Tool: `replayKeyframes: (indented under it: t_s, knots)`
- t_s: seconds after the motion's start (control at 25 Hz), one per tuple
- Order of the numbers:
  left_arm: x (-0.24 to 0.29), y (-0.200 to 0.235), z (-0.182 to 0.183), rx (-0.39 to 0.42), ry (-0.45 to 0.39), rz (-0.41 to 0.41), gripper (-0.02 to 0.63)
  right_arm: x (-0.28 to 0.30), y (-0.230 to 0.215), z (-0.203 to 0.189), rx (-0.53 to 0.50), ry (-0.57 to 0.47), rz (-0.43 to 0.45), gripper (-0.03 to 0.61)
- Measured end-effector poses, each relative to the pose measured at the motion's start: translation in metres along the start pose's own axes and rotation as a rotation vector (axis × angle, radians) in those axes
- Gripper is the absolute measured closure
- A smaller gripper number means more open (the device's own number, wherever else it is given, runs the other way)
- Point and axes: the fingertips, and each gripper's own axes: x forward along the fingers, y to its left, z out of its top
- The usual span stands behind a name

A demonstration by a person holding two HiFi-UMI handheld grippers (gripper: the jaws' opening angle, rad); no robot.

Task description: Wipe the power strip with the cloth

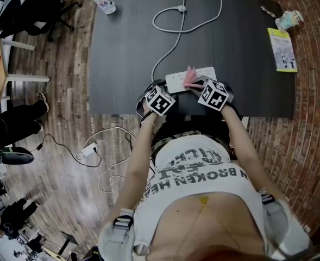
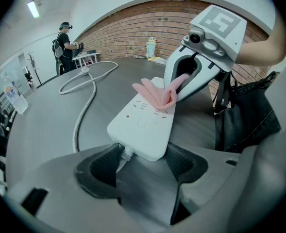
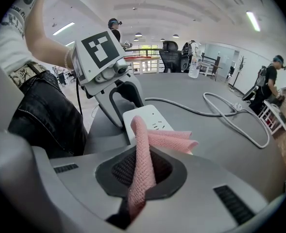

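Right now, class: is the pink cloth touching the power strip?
Touching. The left gripper view shows the cloth lying on the top face of the power strip, with no gap under its folds.

Seen from above, the marker cubes on the left gripper (image 2: 143, 160) and right gripper (image 3: 142, 171) cover their own fingers (image 3: 114, 170) and the near edge of the power strip (image 1: 177, 80), so neither grip shows from there. Along the right gripper, the lower end of the cloth (image 3: 143, 154) drops out of sight between the fingers, while from the left gripper's side the cloth and the right gripper hide the strip's far end. The print on the yellow booklet (image 1: 282, 49) at the bench (image 1: 127, 48) edge and the label on the bottle (image 1: 104, 1) are too small to read.
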Motion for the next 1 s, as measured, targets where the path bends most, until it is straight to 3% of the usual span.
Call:
replayKeyframes:
  t_s: [1.0]
  knots:
    - [-0.001,0.001,-0.001,0.0,-0.001,-0.001,0.328,-0.026,-0.023,-0.041,0.081,0.065,-0.072,0.561]
